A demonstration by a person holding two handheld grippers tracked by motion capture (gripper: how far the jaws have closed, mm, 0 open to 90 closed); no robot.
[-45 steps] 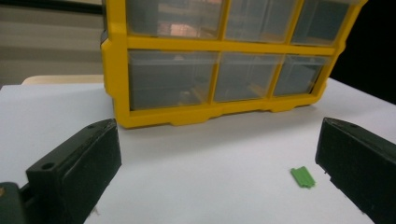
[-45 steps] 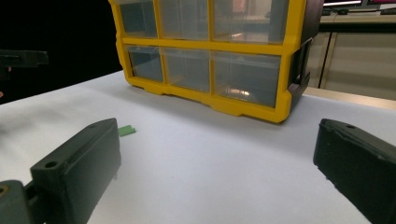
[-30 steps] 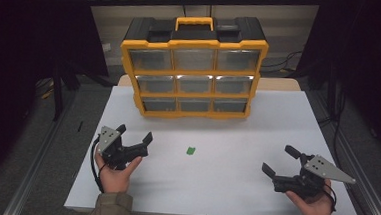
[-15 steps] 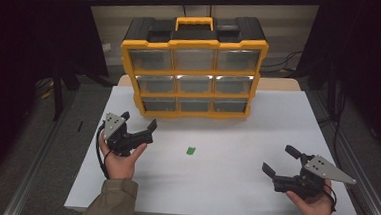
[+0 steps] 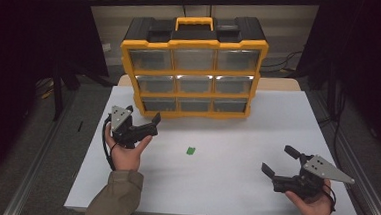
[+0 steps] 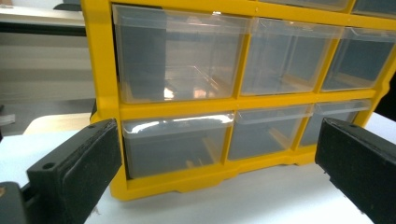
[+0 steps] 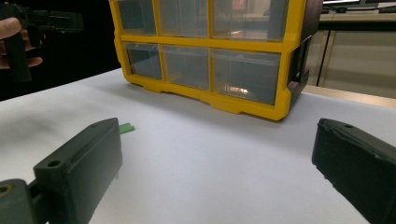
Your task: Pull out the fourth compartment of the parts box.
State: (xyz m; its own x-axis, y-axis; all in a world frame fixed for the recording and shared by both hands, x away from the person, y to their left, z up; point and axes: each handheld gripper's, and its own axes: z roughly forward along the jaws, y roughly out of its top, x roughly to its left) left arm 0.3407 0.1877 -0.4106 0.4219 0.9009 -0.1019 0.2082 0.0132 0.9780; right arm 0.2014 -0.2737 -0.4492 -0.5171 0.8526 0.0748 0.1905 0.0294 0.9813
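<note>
The left tongs hover with jaws wide apart, holding nothing, just in front of the lower left corner of the yellow drawer organizer, which stands at the far edge of the white counter. Their own view looks at the clear bottom-left drawer. The right tongs hang open and empty near the counter's right near corner. A small green piece lies on the counter's middle, between both tongs and apart from each.
</note>
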